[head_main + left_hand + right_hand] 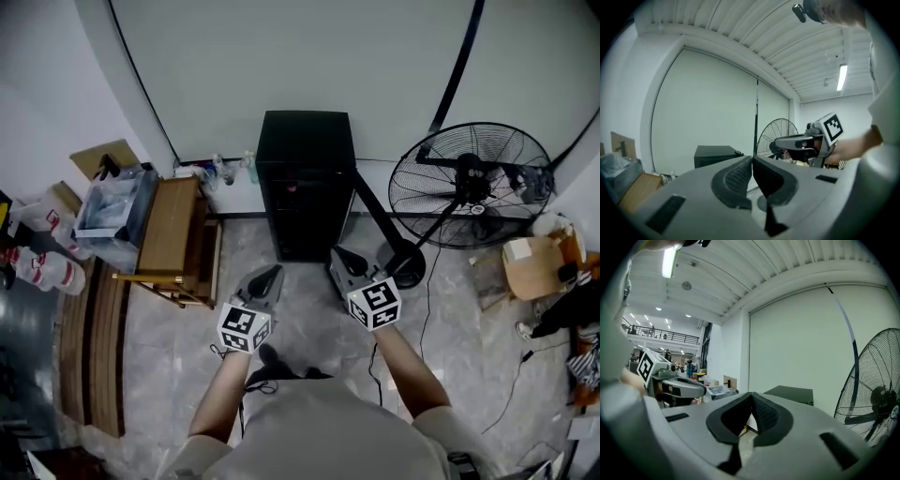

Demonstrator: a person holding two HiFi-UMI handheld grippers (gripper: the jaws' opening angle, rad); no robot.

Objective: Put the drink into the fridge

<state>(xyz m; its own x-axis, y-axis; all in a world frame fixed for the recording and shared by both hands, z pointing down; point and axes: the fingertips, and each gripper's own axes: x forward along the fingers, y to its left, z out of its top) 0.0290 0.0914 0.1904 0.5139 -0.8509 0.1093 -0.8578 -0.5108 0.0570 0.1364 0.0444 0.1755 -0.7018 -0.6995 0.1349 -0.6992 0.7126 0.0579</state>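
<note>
Before the black fridge (305, 187), the left hand-held gripper (267, 277) and right hand-held gripper (342, 258) hung side by side. Both had jaws pressed together, pinching nothing

No readable text or numbers; red labels on white containers (52, 270) too small to make out

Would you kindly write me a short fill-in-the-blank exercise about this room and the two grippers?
1. Seen from the head view, the round fan stands to the ____ of the black fridge.
2. The wooden table stands on the fridge's ____ side.
3. The left gripper has its fingers pressed ____.
4. The right gripper, also shut, holds ____.
Missing words: right; left; together; nothing.
</note>
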